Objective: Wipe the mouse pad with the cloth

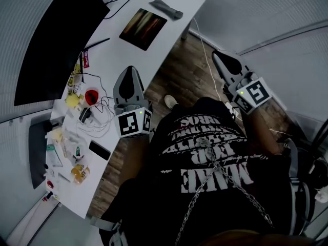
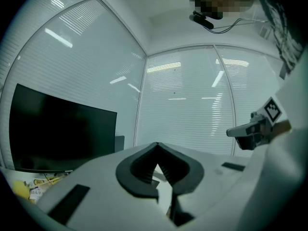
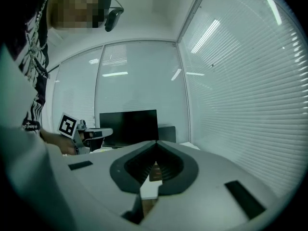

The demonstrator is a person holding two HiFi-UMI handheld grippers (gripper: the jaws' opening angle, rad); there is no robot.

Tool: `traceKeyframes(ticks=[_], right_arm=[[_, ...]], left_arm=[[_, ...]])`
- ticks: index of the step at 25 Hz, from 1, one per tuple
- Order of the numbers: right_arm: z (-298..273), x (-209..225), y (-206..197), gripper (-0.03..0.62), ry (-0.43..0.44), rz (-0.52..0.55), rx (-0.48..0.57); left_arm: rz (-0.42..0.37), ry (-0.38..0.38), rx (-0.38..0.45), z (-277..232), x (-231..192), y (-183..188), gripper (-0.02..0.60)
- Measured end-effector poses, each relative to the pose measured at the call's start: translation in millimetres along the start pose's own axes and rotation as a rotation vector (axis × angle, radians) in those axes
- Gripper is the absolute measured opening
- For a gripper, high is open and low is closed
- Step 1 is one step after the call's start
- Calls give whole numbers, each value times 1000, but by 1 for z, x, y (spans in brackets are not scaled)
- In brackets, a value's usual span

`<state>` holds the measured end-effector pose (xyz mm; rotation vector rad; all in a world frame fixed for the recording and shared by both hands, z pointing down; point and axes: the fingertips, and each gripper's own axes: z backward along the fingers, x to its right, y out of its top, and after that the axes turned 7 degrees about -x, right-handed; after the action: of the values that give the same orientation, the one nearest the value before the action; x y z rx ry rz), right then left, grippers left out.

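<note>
Mouse pad, cloth upper centre; left tool, right tool pressed together, empty. We could shove cloth off tabletop with shut jaws.

The mouse pad lies on the desk ahead of my left gripper, cloth just beyond it; my right gripper is right of the desk

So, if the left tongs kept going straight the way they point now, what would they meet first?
Nothing near: the left tongs point at the glass wall with blinds, passing right of the monitor and, as far as I can judge, above the desk. The way looks free until that wall.
</note>
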<state>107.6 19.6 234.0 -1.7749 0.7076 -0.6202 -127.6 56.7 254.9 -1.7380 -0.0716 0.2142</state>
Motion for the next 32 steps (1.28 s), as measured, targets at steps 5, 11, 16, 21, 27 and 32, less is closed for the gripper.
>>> traceKeyframes(ticks=[5, 11, 16, 21, 27, 32], right_arm=[[-22, -10, 6, 0, -8, 7, 0], [-47, -13, 14, 0, 11, 63, 12], [-70, -9, 17, 2, 36, 105, 42], [-89, 10, 15, 32, 16, 87, 22], [-112, 43, 11, 9, 35, 67, -34], [-140, 82, 9, 2, 39, 48, -81]], left_arm=[[16, 0, -17, -3, -19, -5, 5], [14, 7, -37, -13, -31, -12, 5], [10, 31, -44, -23, -45, -15, 5], [12, 28, -53, -44, -48, -13, 79], [64, 21, -90, -81, -47, -22, 5], [86, 50, -140, -125, -49, -31, 5]])
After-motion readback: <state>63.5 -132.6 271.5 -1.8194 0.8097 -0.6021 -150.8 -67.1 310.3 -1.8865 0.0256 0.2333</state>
